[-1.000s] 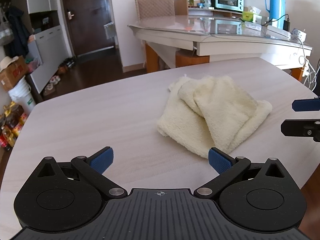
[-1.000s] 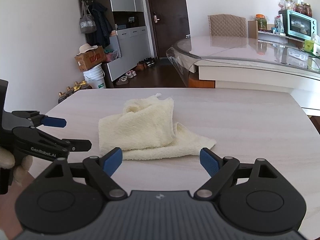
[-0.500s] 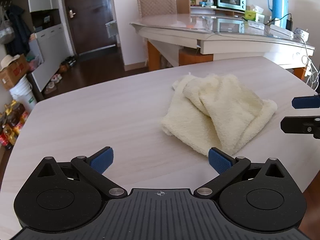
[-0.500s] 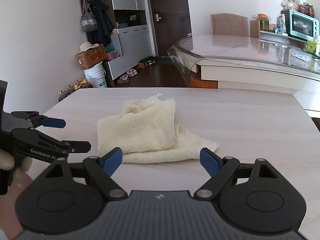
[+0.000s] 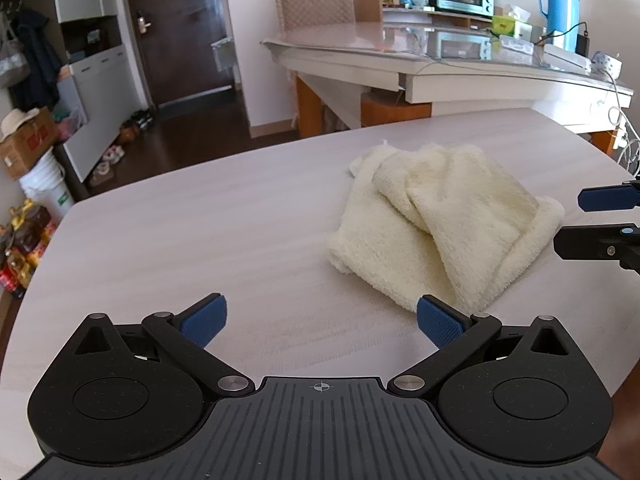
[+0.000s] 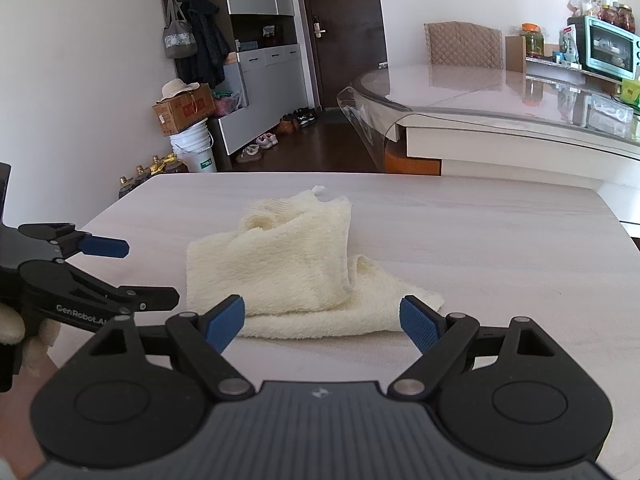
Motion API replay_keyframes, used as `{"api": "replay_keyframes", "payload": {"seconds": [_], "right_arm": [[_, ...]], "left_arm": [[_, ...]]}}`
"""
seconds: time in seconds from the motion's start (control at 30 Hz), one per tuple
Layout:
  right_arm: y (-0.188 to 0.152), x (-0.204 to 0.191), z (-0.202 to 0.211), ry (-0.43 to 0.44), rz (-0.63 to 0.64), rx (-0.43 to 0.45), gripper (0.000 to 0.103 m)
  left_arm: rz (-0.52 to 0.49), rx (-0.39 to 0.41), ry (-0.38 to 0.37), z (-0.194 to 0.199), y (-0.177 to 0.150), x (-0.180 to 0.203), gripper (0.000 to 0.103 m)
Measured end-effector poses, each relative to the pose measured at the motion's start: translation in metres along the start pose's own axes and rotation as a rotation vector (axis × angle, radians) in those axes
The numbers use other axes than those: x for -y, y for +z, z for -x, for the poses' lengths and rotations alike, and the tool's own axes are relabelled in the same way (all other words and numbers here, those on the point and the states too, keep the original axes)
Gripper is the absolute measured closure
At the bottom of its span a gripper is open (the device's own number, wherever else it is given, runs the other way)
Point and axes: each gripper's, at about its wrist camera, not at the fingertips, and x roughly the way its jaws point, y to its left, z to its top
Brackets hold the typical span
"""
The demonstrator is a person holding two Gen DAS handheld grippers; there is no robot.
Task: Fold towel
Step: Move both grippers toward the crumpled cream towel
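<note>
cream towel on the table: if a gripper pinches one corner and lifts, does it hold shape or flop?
The towel likely flops: it already lies in soft, rumpled overlapping layers. Its fluffy pile probably grips the pads well rather than slipping. Lifting one corner may drag the loose top layer, since nothing pins it to the table.

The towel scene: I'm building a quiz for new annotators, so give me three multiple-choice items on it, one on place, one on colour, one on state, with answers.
1. Where does the towel lie?
A. on the pale wooden table
B. on the floor
C. on a chair

2. What colour are the gripper finger pads?
A. red
B. blue
C. green

3. How do the two grippers stand?
A. both shut on the towel
B. one shut on the towel
C. both open, empty

Answers:
1 A, the towel rests crumpled on the table.
2 B, the pads are blue.
3 C, the left gripper and the right gripper are spread wide, holding nothing.
</note>
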Motion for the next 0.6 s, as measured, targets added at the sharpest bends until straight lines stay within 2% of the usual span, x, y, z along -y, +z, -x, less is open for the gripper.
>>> {"api": "replay_keyframes", "payload": {"seconds": [0.6], "right_arm": [[0.031, 0.002, -0.028, 0.029, 0.054, -0.018, 0.017]], "left_arm": [[-0.003, -0.001, 0.010, -0.009, 0.006, -0.010, 0.000]]}}
